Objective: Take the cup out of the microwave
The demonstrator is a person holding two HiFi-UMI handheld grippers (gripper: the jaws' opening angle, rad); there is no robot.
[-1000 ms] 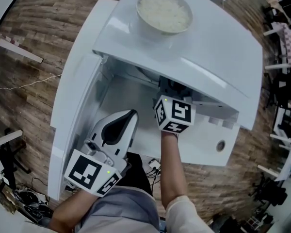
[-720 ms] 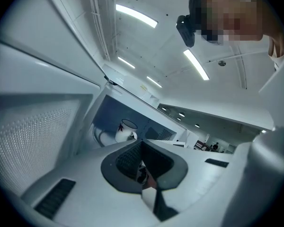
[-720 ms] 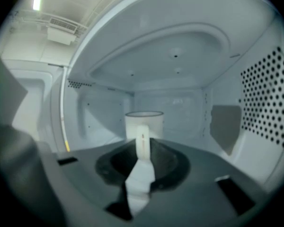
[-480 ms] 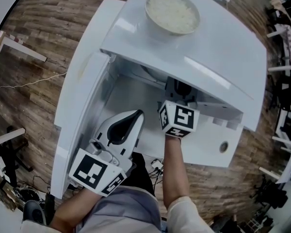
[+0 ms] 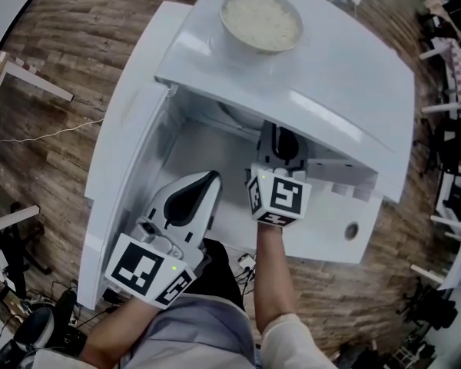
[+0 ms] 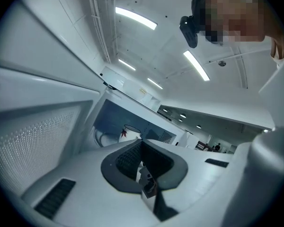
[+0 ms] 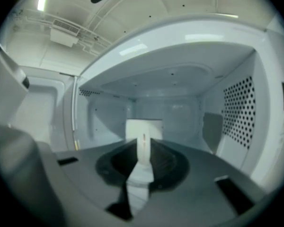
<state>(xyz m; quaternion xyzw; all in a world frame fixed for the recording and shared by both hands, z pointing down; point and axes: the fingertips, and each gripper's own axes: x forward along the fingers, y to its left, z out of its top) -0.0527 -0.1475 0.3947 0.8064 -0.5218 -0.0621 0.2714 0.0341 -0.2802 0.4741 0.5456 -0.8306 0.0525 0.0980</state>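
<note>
Nearest the person, just outside the white box-shaped microwave (image 5: 346, 75), the left gripper (image 5: 202, 189) hangs in front of the opening, beside the swung-out white door (image 5: 127, 167). Its 2 dark-padded jaws are pressed together with nothing between them. Its own view looks past the door's perforated panel into the cavity, where a white cup (image 6: 128, 132) with a red leaf mark stands.

Further in, the right gripper (image 5: 280, 148) reaches through the microwave's opening, with its marker cube just outside the front edge. Its view shows the 2 jaws closing, with the cup's narrow white handle (image 7: 143, 150) filling the slim gap between the pads. The white cup stands upright on the microwave floor towards the back wall, roughly midway between the side walls, and the perforated wall is on the right of this view.

On top of the microwave sits a round white bowl of cooked rice (image 5: 261, 20). Around the microwave lies brown wooden plank floor (image 5: 84, 44).
</note>
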